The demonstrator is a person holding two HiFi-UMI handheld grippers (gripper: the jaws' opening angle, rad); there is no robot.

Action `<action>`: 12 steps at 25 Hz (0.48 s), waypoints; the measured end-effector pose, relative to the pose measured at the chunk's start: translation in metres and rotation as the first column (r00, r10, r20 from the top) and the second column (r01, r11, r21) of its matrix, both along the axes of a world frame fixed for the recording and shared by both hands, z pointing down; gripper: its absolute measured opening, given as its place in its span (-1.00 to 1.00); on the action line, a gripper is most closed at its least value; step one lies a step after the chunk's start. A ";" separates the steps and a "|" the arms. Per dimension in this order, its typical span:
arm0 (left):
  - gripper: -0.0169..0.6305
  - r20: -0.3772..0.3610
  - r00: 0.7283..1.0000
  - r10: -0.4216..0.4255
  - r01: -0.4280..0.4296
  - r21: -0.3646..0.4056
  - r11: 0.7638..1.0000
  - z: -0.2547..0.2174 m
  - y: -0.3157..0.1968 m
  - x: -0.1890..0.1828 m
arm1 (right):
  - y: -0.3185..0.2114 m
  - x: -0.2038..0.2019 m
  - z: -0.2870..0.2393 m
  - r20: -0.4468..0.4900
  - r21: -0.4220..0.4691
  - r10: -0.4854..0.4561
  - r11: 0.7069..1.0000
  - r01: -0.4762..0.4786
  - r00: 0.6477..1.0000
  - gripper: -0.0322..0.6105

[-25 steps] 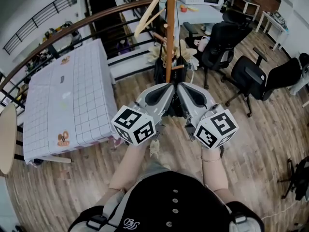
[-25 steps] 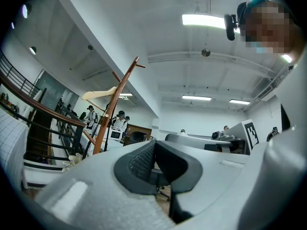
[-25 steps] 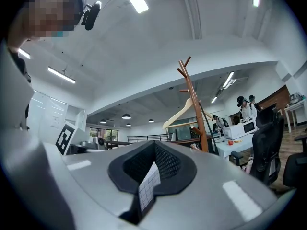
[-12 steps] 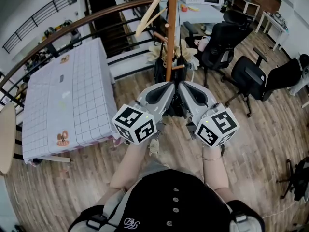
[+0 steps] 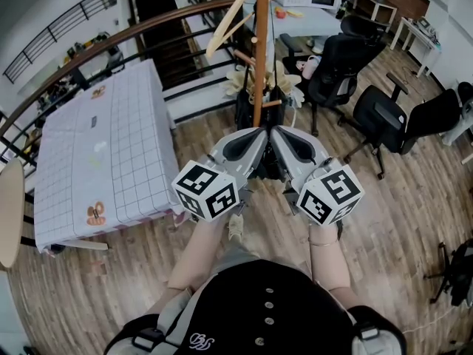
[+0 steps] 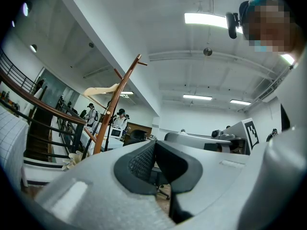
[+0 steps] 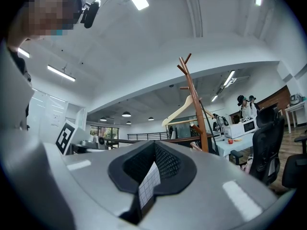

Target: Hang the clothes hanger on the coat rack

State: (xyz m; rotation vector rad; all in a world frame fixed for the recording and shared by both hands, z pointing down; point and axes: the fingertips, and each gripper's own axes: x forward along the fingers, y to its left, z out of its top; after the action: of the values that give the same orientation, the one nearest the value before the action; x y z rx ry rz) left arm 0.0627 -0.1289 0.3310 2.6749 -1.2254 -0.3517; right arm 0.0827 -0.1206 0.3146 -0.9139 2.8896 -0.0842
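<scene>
The left gripper and right gripper sit side by side, each with its jaws pressed together on nothing. Ahead and above them, the clothes hanger hangs on the coat rack. A checked table edges their left and office chairs their right, with open floor around.

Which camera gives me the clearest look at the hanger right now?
The right gripper view: nearly the whole hanger shows side-on, hung on the coat rack. The head view crops it; the left gripper view shows one arm.

Head view steeply down from above; both gripper views near level, low; all share coat rack.
</scene>
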 end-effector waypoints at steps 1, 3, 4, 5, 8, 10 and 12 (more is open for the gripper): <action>-0.97 -0.001 1.000 -0.001 0.001 -0.001 1.000 0.000 0.000 0.000 | 0.000 0.000 0.001 -0.002 -0.002 -0.001 1.000 0.001 1.000 -0.91; -0.97 0.000 1.000 -0.001 0.001 0.000 1.000 0.000 0.001 0.000 | 0.001 0.000 0.001 -0.003 -0.002 -0.001 1.000 0.001 1.000 -0.91; -0.97 0.001 1.000 0.000 0.000 0.001 1.000 0.000 0.001 0.000 | 0.001 0.001 0.001 -0.003 -0.002 0.001 1.000 -0.001 1.000 -0.90; -0.97 0.002 1.000 0.001 -0.001 0.002 1.000 0.000 0.001 0.000 | 0.001 0.001 0.001 -0.003 -0.003 0.003 1.000 -0.003 1.000 -0.90; -0.97 0.005 1.000 0.002 -0.002 0.002 1.000 -0.001 0.001 0.000 | 0.001 0.002 0.000 -0.001 -0.001 0.005 1.000 -0.005 1.000 -0.90; -0.97 0.008 1.000 0.004 -0.004 0.002 1.000 -0.001 0.001 0.001 | 0.001 0.003 0.000 -0.004 -0.001 0.005 1.000 -0.005 1.000 -0.90; -0.97 0.011 1.000 0.006 -0.006 0.004 1.000 -0.002 0.003 0.003 | 0.002 0.003 0.001 -0.005 -0.001 0.005 1.000 -0.005 1.000 -0.91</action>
State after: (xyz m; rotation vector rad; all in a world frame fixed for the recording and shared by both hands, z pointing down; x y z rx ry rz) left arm 0.0653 -0.1261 0.3289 2.6871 -1.2206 -0.3402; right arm 0.0857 -0.1188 0.3154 -0.9231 2.8922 -0.0832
